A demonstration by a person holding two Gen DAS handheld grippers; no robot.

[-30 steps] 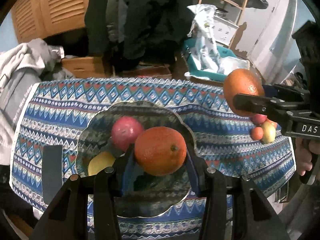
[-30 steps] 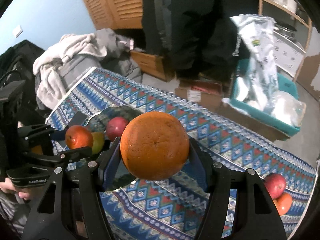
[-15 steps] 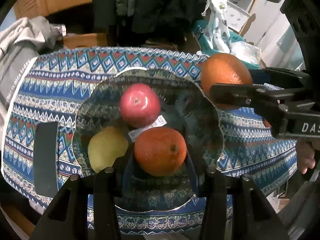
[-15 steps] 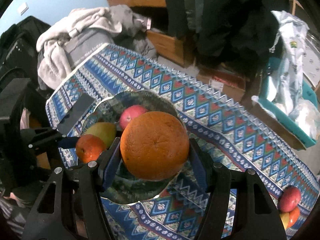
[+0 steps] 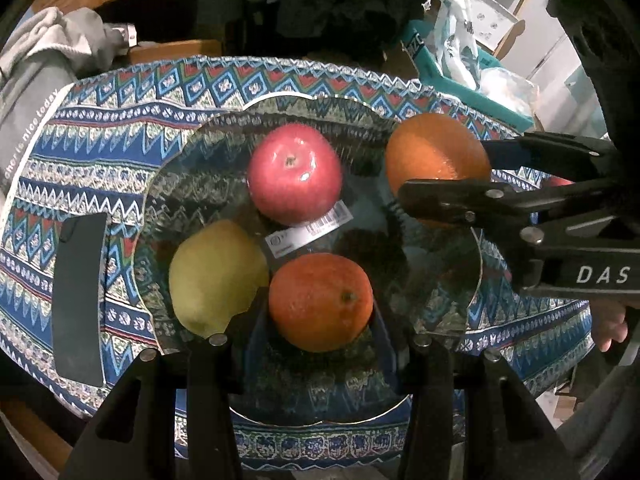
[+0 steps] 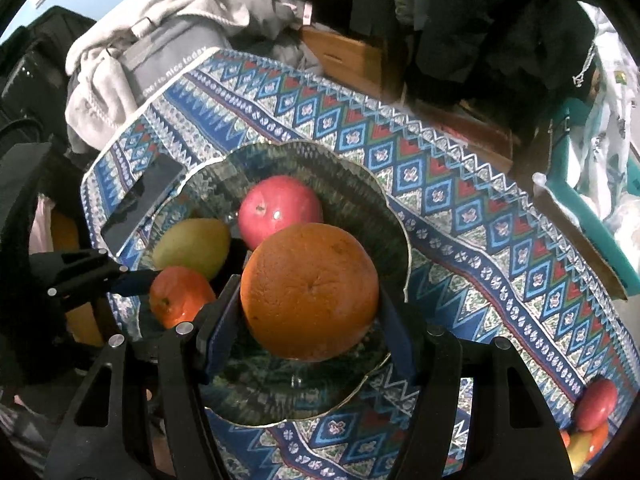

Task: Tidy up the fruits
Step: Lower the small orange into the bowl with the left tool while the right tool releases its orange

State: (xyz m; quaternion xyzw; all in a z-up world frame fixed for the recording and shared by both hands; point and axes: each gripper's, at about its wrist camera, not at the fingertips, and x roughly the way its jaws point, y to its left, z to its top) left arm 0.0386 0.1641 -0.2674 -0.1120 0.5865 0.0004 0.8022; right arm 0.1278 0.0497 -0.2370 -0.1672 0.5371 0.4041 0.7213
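A glass bowl [image 5: 448,304] [image 6: 396,216] stands on the patterned tablecloth [image 5: 120,120]. Inside it lie a red apple [image 5: 294,174] [image 6: 280,208] and a yellow-green pear [image 5: 216,276] [image 6: 192,246]. My left gripper [image 5: 320,304] is shut on a small orange [image 5: 320,300] [image 6: 180,300], held low over the bowl's near side. From the right, my right gripper [image 6: 310,294] [image 5: 440,176] comes in, shut on a large orange [image 6: 310,292] [image 5: 436,156] just above the bowl's right part.
A black phone [image 5: 78,296] [image 6: 140,204] lies left of the bowl. More fruit [image 6: 592,412] sits at the table's far right corner. Clothes [image 6: 160,40] are piled beyond the left edge, and a teal bin [image 5: 460,76] stands behind the table.
Both grippers have come down toward the bowl with their oranges. The right gripper has also moved left, so its orange now hangs over the bowl.
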